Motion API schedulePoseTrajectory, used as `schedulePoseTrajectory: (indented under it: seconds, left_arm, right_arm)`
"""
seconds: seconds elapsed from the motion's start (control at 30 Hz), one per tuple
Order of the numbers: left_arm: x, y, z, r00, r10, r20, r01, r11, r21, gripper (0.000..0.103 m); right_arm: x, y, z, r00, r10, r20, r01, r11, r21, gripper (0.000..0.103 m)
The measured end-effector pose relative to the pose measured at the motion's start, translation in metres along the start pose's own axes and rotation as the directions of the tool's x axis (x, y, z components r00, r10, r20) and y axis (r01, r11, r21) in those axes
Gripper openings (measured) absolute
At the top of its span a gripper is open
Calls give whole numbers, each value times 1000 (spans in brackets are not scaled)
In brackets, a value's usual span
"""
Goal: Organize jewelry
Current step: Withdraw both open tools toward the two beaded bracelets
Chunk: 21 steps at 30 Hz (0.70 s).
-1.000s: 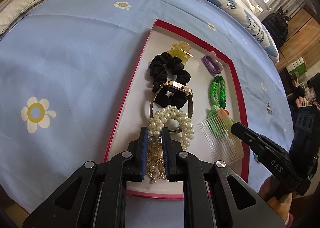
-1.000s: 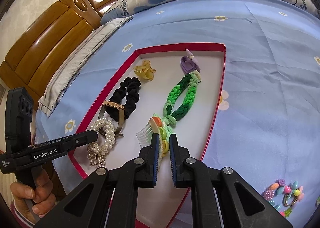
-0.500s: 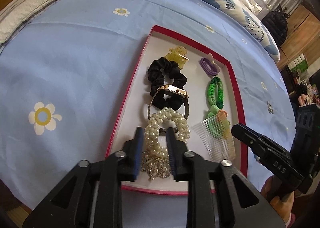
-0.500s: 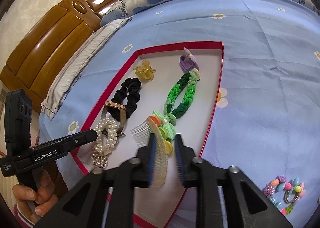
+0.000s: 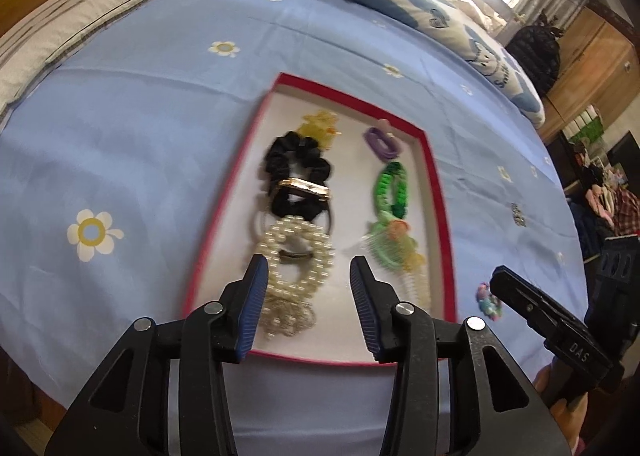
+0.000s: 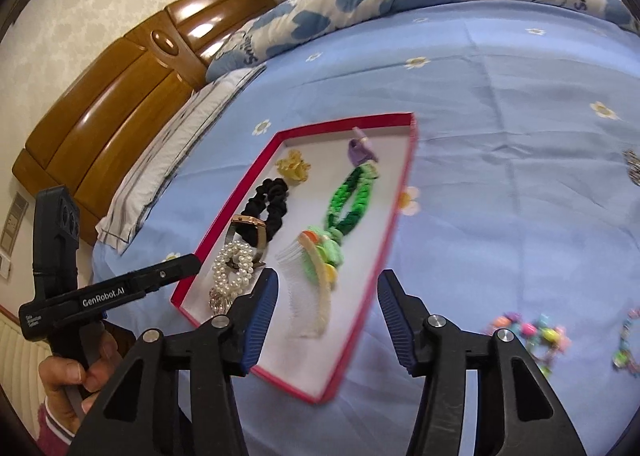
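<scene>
Both grippers have released and drawn back: left gripper spread wide above the pearl bracelet, right gripper spread wide above the comb. Both items lie in the red-rimmed tray.

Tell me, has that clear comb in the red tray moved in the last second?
Yes. The comb was clamped upright in the right gripper; now it lies flat on the tray floor beside the green braid, jaws open above it.

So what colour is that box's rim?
Red rim, white inside; clearest in the right wrist view.
</scene>
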State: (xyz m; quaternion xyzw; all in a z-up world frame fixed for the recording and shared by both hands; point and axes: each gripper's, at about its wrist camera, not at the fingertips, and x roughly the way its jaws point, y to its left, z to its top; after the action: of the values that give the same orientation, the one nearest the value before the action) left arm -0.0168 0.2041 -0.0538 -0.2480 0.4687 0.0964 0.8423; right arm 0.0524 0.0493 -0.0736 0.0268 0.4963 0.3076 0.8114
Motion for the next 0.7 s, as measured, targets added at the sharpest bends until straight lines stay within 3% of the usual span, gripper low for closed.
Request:
schedulePoseTrajectory:
  seconds: [0.7]
  left_arm:
    - [-2, -93, -31, 994, -93, -54, 101, 979, 176, 46]
  right_arm:
    - [-106, -115, -50, 977, -191, 99, 159, 951, 264, 62]
